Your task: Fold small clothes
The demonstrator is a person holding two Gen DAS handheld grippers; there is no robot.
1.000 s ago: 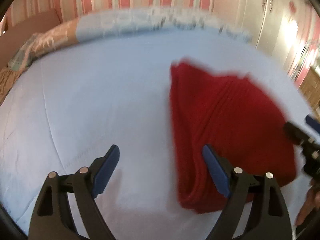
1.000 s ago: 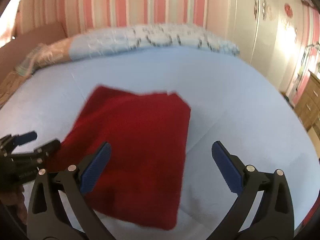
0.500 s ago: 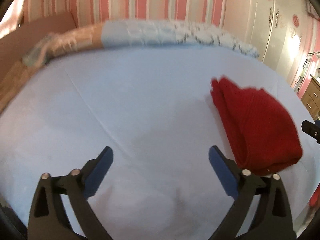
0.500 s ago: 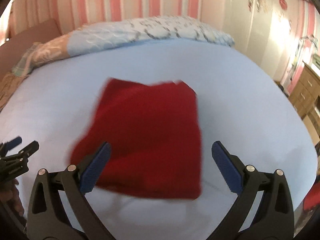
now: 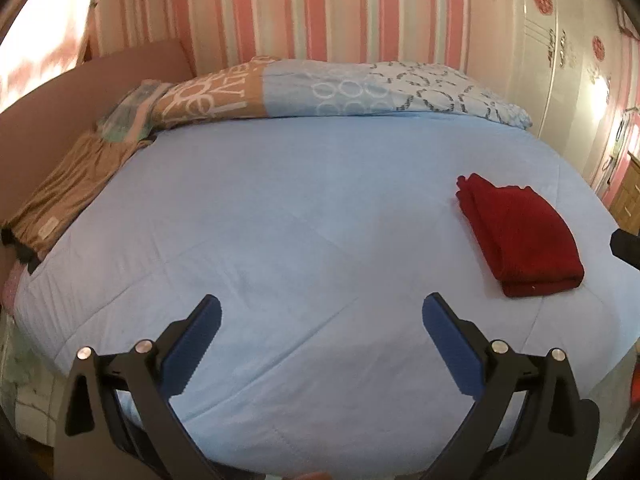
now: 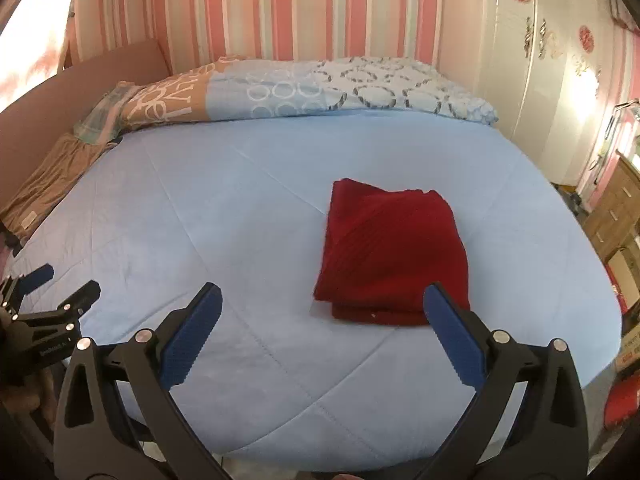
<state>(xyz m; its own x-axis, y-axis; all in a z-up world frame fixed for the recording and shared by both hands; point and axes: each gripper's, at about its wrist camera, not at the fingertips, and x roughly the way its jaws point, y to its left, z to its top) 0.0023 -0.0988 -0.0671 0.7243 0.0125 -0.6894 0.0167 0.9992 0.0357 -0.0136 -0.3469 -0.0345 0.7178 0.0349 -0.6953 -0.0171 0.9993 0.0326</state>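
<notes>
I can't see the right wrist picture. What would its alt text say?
A folded red garment lies on a light blue bedspread, with nothing holding it. The right gripper hangs over the near edge, fingers wide apart and empty. A patterned pillow and striped wall lie beyond.

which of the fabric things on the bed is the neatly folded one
The red garment, a flat rectangle lying alone on the blue cover. The brown cloth at the left edge lies loose and creased, and the patterned bedding is heaped along the head.

left gripper (image 5: pixel 320 338): 2 black angular arms | blue ribbed pads (image 5: pixel 192 346) | 4 silver screws; right gripper (image 6: pixel 322 334): same build | small white lettering on left gripper's body
</notes>
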